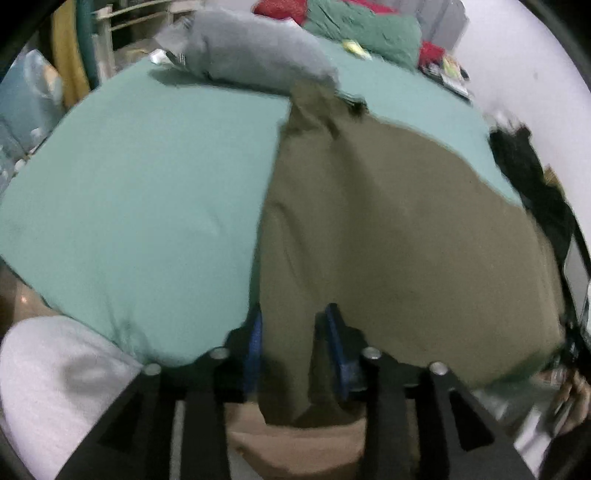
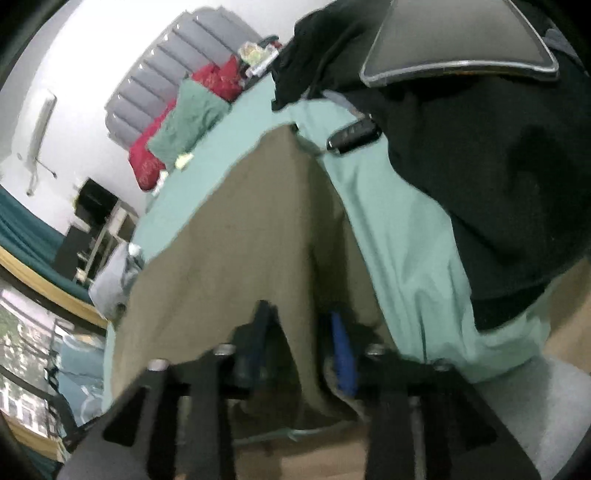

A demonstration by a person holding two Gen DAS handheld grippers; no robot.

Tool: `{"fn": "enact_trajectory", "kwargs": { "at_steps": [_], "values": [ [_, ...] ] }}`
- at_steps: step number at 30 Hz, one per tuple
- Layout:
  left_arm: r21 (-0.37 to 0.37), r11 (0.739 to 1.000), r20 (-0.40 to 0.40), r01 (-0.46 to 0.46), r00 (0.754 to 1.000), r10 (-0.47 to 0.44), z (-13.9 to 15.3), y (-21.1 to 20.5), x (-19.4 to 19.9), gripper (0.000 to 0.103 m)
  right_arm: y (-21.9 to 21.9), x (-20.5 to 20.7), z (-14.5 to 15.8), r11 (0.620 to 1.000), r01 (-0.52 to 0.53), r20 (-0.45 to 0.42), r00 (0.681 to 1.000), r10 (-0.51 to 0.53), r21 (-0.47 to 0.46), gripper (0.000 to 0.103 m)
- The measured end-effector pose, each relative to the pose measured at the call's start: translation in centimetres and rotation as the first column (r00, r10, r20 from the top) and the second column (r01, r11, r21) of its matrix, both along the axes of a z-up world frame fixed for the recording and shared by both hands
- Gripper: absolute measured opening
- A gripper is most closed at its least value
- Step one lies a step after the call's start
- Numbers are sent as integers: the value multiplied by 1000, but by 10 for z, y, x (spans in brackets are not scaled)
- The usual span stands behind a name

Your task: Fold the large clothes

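Note:
An olive-brown garment (image 1: 388,229) lies spread on a bed with a teal sheet (image 1: 147,184). My left gripper (image 1: 293,328) is at the near edge of the bed, shut on the garment's near hem, which hangs down between the blue pads (image 1: 334,343). In the right wrist view the same garment (image 2: 240,240) stretches away over the teal sheet (image 2: 406,236). My right gripper (image 2: 301,332) is shut on another part of the near hem, with cloth bunched between its blue pads (image 2: 341,350).
A grey garment (image 1: 251,51) lies at the far side of the bed. Green (image 1: 365,29) and red pillows sit by the headboard. A black garment (image 2: 498,166) and a dark key fob (image 2: 354,136) lie to the right. A white pillow (image 1: 55,376) is at near left.

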State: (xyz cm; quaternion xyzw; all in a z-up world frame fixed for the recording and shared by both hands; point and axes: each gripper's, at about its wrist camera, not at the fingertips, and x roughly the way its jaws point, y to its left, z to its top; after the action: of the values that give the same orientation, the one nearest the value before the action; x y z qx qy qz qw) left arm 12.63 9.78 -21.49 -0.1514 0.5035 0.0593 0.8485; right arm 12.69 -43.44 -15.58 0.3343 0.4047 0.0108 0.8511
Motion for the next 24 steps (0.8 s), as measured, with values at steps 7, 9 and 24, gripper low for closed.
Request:
{"fn": "enact_trajectory", "kwargs": {
  "at_steps": [7, 9, 24],
  "values": [
    [35, 998, 183, 55, 981, -60, 63, -41, 31, 68, -4, 31, 21, 988, -51, 68, 996, 61, -144, 76],
    [22, 990, 196, 139, 970, -140, 66, -69, 47, 68, -5, 53, 24, 981, -121, 73, 988, 133, -153, 79],
    [-184, 936, 71, 299, 954, -291, -18, -193, 155, 68, -24, 125, -29, 931, -330, -23, 941, 338, 157, 96]
  ]
}}
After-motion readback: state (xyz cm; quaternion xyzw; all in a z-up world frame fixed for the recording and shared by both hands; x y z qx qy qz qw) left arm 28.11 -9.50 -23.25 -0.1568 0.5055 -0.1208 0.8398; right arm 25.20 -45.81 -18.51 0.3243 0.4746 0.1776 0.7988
